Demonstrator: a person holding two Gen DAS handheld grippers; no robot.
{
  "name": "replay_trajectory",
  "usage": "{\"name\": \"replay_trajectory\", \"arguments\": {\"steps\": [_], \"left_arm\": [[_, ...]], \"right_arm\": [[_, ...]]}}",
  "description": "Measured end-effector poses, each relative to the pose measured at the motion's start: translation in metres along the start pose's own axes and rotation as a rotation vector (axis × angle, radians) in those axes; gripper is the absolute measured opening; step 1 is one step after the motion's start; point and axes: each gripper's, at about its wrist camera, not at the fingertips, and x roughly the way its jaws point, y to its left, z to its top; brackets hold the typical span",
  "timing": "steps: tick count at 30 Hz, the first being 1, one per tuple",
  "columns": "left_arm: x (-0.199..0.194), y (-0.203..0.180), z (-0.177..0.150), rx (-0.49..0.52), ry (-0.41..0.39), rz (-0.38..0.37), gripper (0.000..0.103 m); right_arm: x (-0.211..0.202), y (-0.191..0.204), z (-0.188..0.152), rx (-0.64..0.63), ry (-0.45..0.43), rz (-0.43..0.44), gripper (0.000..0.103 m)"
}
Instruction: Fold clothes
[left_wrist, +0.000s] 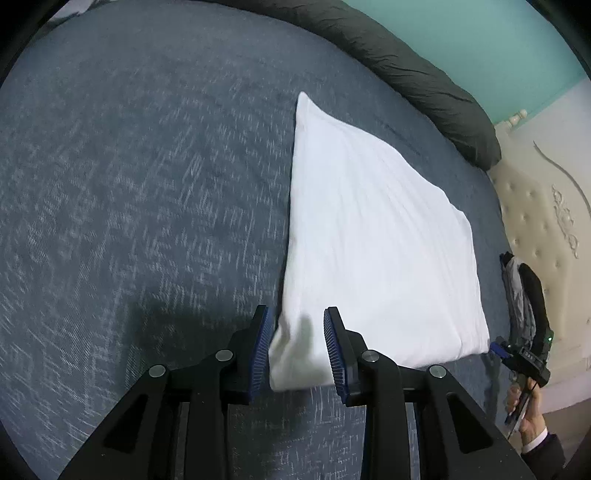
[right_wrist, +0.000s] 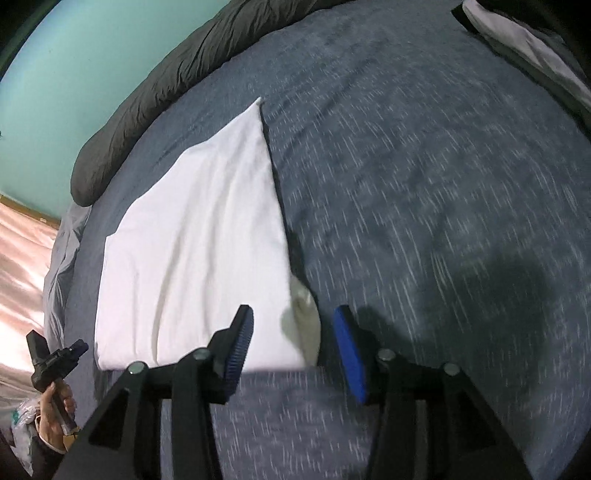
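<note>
On the blue-grey bed (left_wrist: 129, 184) lies one white garment (left_wrist: 369, 240), already laid flat in a tapering, several-layered shape: wide at the near end, narrowing to a point at the far end. It fits either a garment partly folded, with another fold to come, or one whose folding is done; the pictures do not settle which.

My judgement is that it is light, soft cotton-like cloth, limp rather than stiff, not fragile, and likely to sag and slide open if lifted by one layer only. The near corners look the best places to take hold, pinching all the layers together at the thick folded edge.

The left tool (left_wrist: 299, 347) stands open, its blue pads on either side of the near left corner of the garment, not closed on it. The right tool (right_wrist: 291, 350) is likewise open, straddling a near corner where a small flap (right_wrist: 306, 325) curls up. Which near corner that is, the two views do not agree on.

Counted: one white garment, two tools, one dark rolled duvet (left_wrist: 406, 74) along the far edge of the bed, and one padded headboard (left_wrist: 535, 221) at the right. A grey-and-black cloth bundle (right_wrist: 524, 48) lies far right.
</note>
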Motion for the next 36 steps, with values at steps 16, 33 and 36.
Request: {"name": "replay_trajectory", "arguments": {"steps": [16, 33, 36], "left_arm": [[0.012, 0.001, -0.022, -0.001, 0.042, -0.015, 0.035], [0.010, -0.005, -0.022, 0.037, 0.016, 0.023, 0.003], [0.004, -0.004, -0.019, 0.039, 0.011, 0.023, 0.003]], "right_arm": [[0.010, -0.008, -0.023, 0.028, 0.028, 0.060, 0.047], [0.007, 0.005, -0.028, -0.115, -0.009, 0.033, 0.007], [-0.003, 0.006, -0.025, -0.117, -0.041, 0.027, 0.005]]}}
